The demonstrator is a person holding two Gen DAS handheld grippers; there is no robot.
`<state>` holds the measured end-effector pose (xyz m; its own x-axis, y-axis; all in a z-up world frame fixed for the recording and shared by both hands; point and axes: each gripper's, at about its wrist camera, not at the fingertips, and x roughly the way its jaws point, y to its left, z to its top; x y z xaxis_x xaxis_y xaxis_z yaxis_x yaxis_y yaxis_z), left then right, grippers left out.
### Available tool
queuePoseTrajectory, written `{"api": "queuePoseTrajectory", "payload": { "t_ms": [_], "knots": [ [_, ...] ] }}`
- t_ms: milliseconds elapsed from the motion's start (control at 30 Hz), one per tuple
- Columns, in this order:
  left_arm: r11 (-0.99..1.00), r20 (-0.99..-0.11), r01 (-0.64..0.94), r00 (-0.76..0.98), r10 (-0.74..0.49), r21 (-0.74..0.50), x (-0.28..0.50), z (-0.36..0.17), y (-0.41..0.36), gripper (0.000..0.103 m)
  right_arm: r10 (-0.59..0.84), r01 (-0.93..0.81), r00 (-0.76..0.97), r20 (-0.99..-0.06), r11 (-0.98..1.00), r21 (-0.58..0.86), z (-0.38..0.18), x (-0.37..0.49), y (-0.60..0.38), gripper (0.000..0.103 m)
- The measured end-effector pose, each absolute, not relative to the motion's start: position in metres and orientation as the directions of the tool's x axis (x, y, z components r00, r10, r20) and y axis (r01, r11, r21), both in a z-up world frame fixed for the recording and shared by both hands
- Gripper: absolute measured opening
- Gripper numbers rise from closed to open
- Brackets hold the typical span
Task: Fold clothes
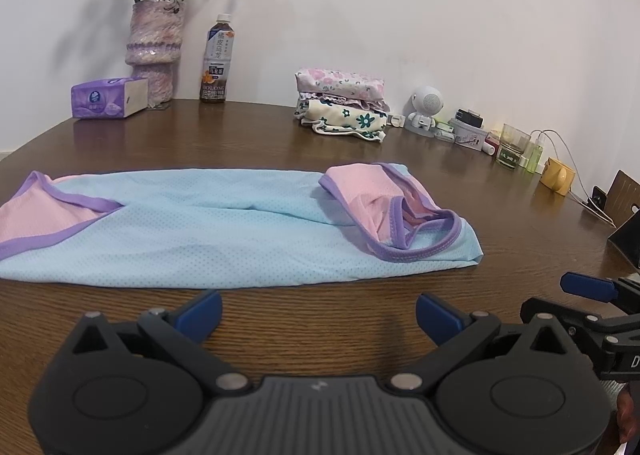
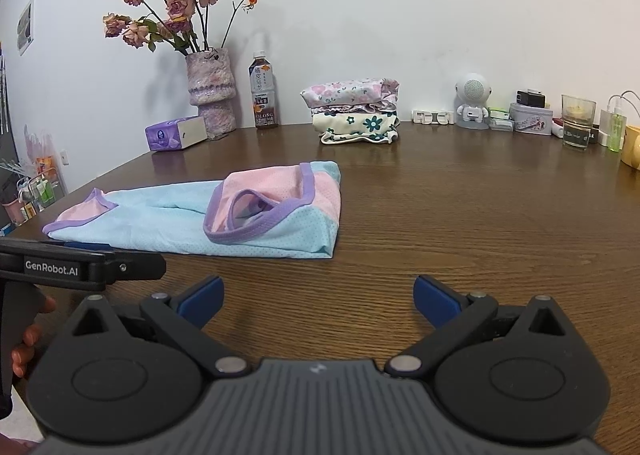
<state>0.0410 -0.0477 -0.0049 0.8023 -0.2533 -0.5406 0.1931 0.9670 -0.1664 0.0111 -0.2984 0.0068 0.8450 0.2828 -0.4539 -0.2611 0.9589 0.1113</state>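
A light blue mesh top with pink panels and purple trim lies flat on the brown wooden table, folded into a long strip with its right end turned over. It also shows in the right wrist view. My left gripper is open and empty, just short of the top's near edge. My right gripper is open and empty, near the table's front, right of the top. Part of the right gripper shows at the left wrist view's right edge.
A stack of folded floral clothes sits at the back by the wall. A vase of roses, a tea bottle and a tissue pack stand back left. A white robot speaker, tins, a glass and chargers line the back right.
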Motion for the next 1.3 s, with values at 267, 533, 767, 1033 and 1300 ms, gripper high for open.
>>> {"api": "queuePoseTrajectory", "payload": {
  "t_ms": [267, 533, 767, 1033, 1300],
  "knots": [
    [0.966, -0.538, 0.193, 0.803, -0.257, -0.172, 0.0408, -0.0052, -0.0467, 0.103, 0.282, -0.259, 0.844, -0.457, 0.959, 0.113, 0.0069, 0.0114, -0.2988, 0.103],
    [0.966, -0.539, 0.195, 0.802, -0.258, -0.172, 0.0406, -0.0048, -0.0475, 0.103, 0.280, -0.253, 0.845, -0.456, 0.960, 0.121, 0.0062, 0.0120, -0.3002, 0.103],
    [0.966, -0.540, 0.195, 0.802, -0.257, -0.170, 0.0409, -0.0050, -0.0475, 0.103, 0.269, -0.245, 0.847, -0.459, 0.963, 0.112, 0.0061, 0.0127, -0.2990, 0.103],
    [0.966, -0.539, 0.195, 0.802, -0.258, -0.172, 0.0413, -0.0053, -0.0467, 0.103, 0.271, -0.246, 0.847, -0.457, 0.962, 0.115, 0.0064, 0.0126, -0.3000, 0.103],
    [0.966, -0.540, 0.195, 0.802, -0.257, -0.171, 0.0410, -0.0051, -0.0470, 0.103, 0.273, -0.246, 0.847, -0.456, 0.962, 0.119, 0.0062, 0.0123, -0.3004, 0.103]
  ]
}}
